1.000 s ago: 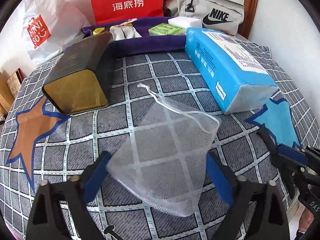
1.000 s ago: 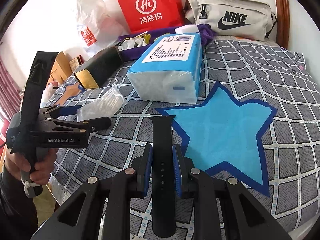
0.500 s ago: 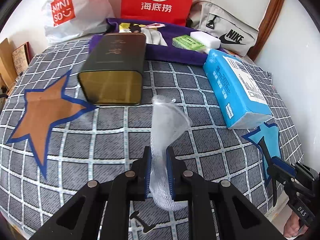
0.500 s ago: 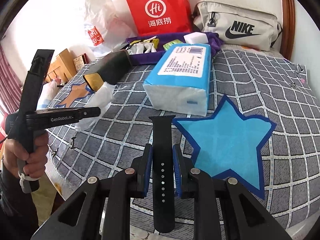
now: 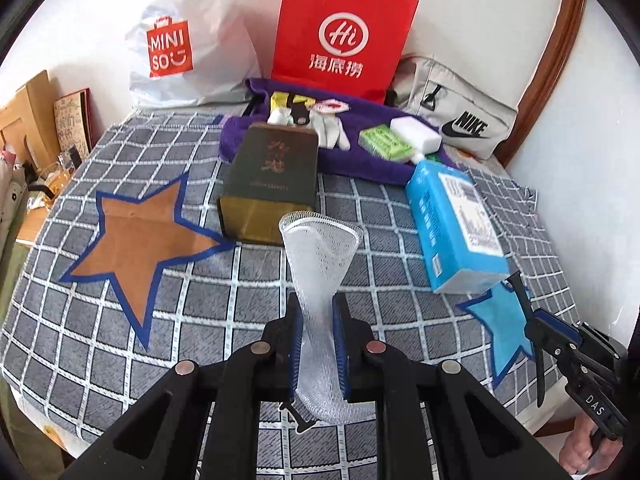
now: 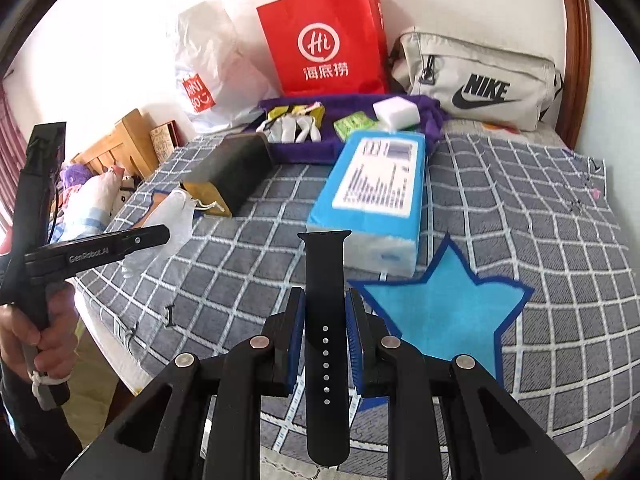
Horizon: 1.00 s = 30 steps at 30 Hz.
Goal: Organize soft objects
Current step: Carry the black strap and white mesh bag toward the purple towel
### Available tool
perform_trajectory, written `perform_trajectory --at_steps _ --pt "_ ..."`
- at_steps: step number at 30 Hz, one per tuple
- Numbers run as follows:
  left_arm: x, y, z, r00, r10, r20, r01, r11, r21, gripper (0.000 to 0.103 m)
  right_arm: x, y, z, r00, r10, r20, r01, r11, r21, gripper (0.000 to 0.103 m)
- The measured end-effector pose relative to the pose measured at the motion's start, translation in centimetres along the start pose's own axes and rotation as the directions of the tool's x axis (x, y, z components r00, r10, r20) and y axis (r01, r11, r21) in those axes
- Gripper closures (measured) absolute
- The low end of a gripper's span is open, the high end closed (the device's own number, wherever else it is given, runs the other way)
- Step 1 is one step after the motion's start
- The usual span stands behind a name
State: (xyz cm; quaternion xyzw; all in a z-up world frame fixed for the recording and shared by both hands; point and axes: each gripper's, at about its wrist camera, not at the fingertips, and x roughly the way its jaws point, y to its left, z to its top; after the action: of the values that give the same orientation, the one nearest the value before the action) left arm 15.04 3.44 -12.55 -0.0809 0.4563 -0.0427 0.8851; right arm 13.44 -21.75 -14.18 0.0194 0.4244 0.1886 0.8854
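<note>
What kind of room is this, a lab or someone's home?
Most likely a home bedroom: a checked bedcover with a wooden headboard behind it, and shopping bags and a Nike pouch against the wall.

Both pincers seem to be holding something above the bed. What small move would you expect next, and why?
Probably carrying both forward toward the purple cloth, where other small things lie. The left gripper is shut on the mesh pouch, the right gripper on the black watch strap, and both hang clear of the checked bedspread.
</note>
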Motion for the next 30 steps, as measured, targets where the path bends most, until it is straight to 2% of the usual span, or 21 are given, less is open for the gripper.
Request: perform_trajectory --at_steps 13,30 --pt "-2.2 -0.2 4.9 0.998 -0.014 0.066 0.015 1.000 -0.019 0.089 -1.5 0.1 5.1 0.997 -0.019 0.070 0.018 1.000 0.023 0.083" --pt "-0.1 0.9 10.8 0.997 -0.025 0.074 0.029 0.998 -0.055 0.089 0.3 -0.7 12.1 0.991 -0.031 0.134 0.027 0.999 0.030 0.083"
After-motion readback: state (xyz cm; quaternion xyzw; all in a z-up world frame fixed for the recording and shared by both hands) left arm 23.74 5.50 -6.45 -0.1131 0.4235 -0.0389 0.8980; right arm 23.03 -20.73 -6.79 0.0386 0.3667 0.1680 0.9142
